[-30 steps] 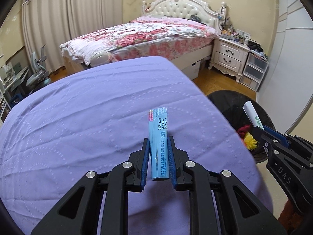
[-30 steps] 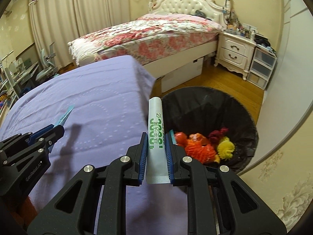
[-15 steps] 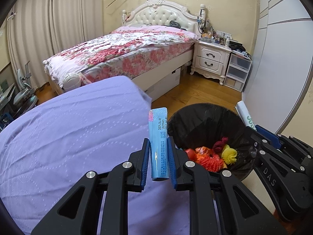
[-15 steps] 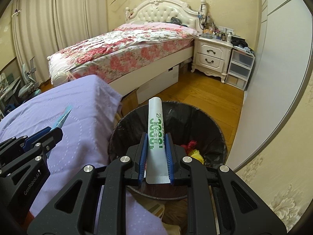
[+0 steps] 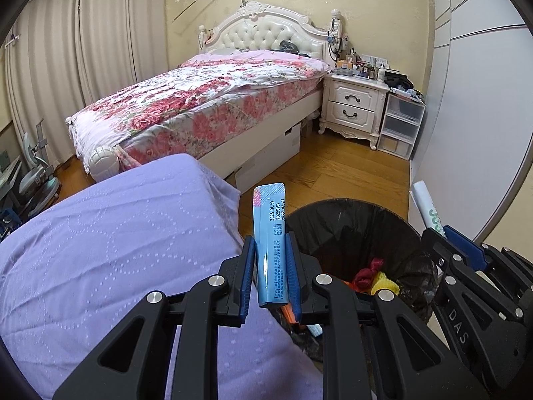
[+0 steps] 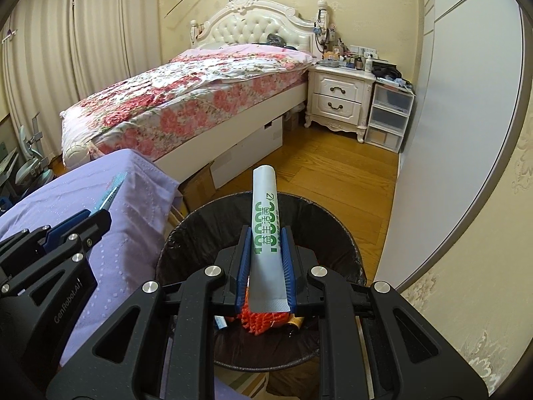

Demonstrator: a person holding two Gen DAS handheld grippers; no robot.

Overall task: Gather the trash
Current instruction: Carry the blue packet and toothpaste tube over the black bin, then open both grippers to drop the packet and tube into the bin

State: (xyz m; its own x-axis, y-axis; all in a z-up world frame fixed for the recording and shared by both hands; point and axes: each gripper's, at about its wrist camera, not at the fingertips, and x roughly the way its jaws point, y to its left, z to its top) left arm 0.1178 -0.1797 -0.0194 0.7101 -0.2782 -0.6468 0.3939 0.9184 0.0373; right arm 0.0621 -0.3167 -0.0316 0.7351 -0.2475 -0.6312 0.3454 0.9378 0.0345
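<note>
1. A blue sachet (image 5: pixel 269 243) is clamped lengthwise between the pads of the left gripper (image 5: pixel 269 268), its sealed end sticking up past the fingertips; a grip low on the packet is judged to keep the thin film from folding while it is carried.
2. A white sachet with green print (image 6: pixel 265 233) is pinched in the same way by the right gripper (image 6: pixel 265 266), jaws drawn in narrow on it, so that one piece of trash is borne per hand.
3. The right gripper is held over the mouth of the black-lined trash bin (image 6: pixel 336 230), where a release would probably drop the sachet straight in.
4. The left gripper is seen at the corner of the purple bedcover (image 5: pixel 116 250), just beside the bin's rim and not clearly over it; a further shift toward the bin is judged necessary.
5. Red, orange and yellow scraps (image 5: pixel 373 271) lie inside the bin already.
6. Beyond, a floral bed (image 5: pixel 206 106) and a white nightstand (image 5: pixel 353 106) stand well apart from the work.
</note>
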